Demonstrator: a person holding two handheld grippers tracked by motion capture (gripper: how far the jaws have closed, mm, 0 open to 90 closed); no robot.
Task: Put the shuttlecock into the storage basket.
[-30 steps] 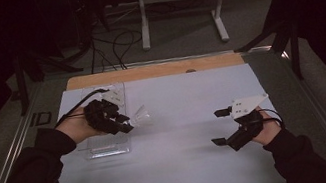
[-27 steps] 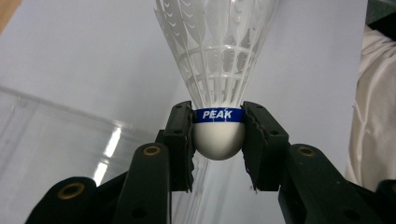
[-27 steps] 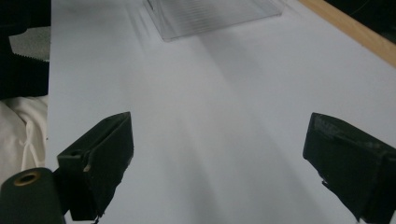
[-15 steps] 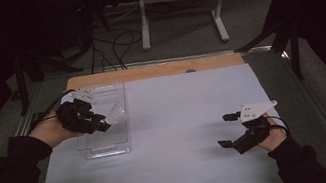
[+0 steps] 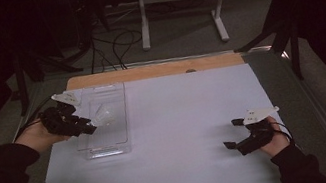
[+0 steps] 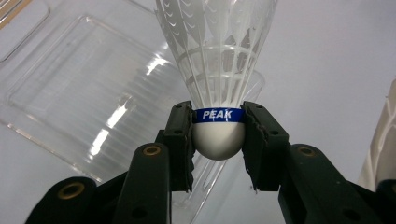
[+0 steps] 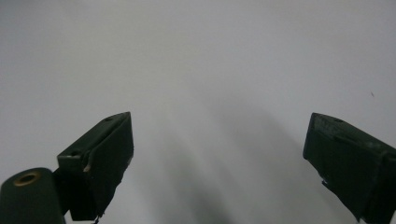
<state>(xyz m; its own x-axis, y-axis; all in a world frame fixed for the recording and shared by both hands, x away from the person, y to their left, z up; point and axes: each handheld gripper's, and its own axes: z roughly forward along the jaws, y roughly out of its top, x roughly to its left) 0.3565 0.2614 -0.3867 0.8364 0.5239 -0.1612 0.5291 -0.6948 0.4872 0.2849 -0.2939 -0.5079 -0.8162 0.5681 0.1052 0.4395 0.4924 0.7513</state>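
So my left gripper (image 6: 218, 133) has the shuttlecock (image 6: 217, 70) clamped by its white cork, jaws pressing in on either side right at the blue band. The feathers point straight away from the gripper, so the long axis runs on from the jaws, out over the clear plastic tray (image 5: 116, 111). From the high view the shuttlecock (image 5: 102, 116) hangs above the tray's left half, off the floor of it as far as I can judge. The tray lies lengthwise away from me, directly under and just right of that hand.

My right gripper (image 5: 239, 133) is well apart from all that, down at the near right of the table (image 5: 183, 133), jaws spread wide with nothing between them.

Hard bits: the tray is see-through and glary, so its rim height is a guess, and a pale object cut off at the right edge of the left gripper view I can't identify.
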